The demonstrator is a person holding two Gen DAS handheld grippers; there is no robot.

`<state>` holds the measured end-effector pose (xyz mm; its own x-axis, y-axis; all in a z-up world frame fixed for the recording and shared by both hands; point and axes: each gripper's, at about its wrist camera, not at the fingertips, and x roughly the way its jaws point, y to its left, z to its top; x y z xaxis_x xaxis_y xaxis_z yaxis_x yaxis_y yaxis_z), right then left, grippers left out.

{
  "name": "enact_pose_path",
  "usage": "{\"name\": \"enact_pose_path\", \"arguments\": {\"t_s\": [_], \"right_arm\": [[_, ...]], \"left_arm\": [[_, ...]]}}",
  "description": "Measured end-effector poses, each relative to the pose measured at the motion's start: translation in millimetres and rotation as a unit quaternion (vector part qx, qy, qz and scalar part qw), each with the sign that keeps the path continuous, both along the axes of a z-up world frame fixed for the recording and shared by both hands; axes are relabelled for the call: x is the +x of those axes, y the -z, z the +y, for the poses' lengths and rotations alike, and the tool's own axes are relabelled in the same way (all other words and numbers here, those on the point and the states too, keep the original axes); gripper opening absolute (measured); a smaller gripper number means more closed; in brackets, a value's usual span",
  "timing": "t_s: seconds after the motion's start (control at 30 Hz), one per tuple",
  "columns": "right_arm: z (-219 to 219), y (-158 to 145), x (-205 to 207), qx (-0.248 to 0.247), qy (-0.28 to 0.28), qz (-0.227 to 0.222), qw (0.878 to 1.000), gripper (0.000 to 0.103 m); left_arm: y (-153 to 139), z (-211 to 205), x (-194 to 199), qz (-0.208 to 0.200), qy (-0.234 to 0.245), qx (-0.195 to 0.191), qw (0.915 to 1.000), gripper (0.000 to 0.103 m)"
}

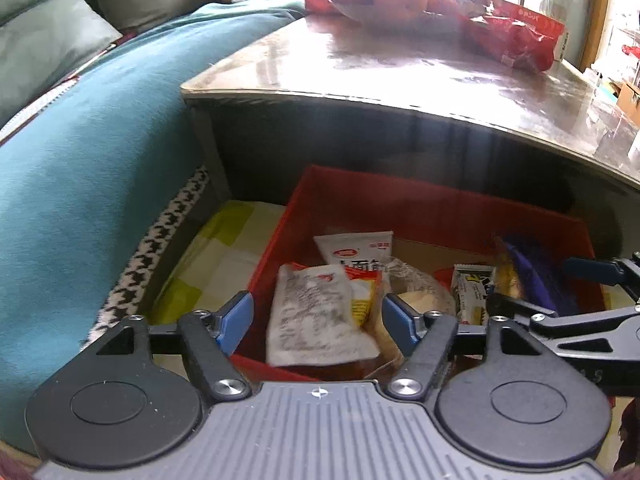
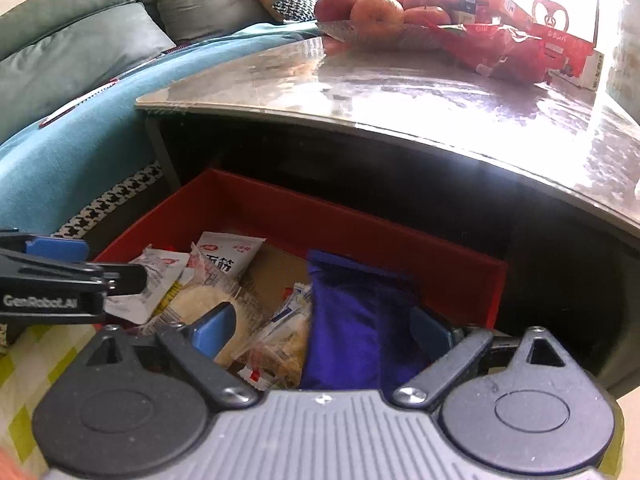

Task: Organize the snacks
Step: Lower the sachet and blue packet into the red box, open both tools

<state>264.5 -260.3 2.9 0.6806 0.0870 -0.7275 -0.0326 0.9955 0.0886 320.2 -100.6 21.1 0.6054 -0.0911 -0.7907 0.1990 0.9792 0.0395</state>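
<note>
A home living room, by the sofa and coffee table.
You're facing a grey-green cushioned sofa (image 2: 80, 40) at upper left, a teal throw (image 1: 100, 152) below it, and a glossy coffee table (image 2: 360, 88) carrying apples (image 2: 376, 10) at upper centre.

Red open-topped box (image 2: 460, 280) on the floor, pushed partly under the bench, cardboard bottom showing between snacks. Inside, at the left: white crinkled packet (image 1: 316, 316) with grey print, blurred, tilted; beside it a yellow-and-red sachet (image 1: 366, 294). Behind these, white pouch (image 1: 358, 250) with red logo and dark characters, leaning toward the back wall. Clear-wrapped pale round pastry (image 2: 200, 300) near the middle. Small bar in white-and-yellow wrapper (image 1: 472, 292) upright. Deep purple bag (image 2: 352, 328) at right, standing on end.
</note>
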Motion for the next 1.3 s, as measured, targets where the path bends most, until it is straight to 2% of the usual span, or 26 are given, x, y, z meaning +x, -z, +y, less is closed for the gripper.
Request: {"name": "enact_pose_path", "arguments": {"t_s": [0.3, 0.8, 1.07, 1.3], "right_arm": [[2.9, -5.2, -2.7, -0.009, -0.002, -0.003, 1.0, 0.094], [3.3, -17.0, -8.8, -0.006, 0.0, -0.019, 1.0, 0.094], [11.2, -28.0, -19.6, -0.016, -0.014, -0.031, 0.999, 0.094], [19.7, -37.9, -34.0, -0.015, -0.032, -0.039, 0.999, 0.094]], "left_arm": [[-12.4, 20.8, -12.1, 0.004, -0.009, -0.014, 0.9999, 0.078], [-12.1, 13.4, -29.2, -0.007, 0.005, 0.004, 1.0, 0.079], [-12.8, 13.6, -33.7, -0.007, 0.004, 0.003, 1.0, 0.08], [-17.4, 17.4, -52.4, -0.009, 0.008, 0.0, 0.9999, 0.081]]}}
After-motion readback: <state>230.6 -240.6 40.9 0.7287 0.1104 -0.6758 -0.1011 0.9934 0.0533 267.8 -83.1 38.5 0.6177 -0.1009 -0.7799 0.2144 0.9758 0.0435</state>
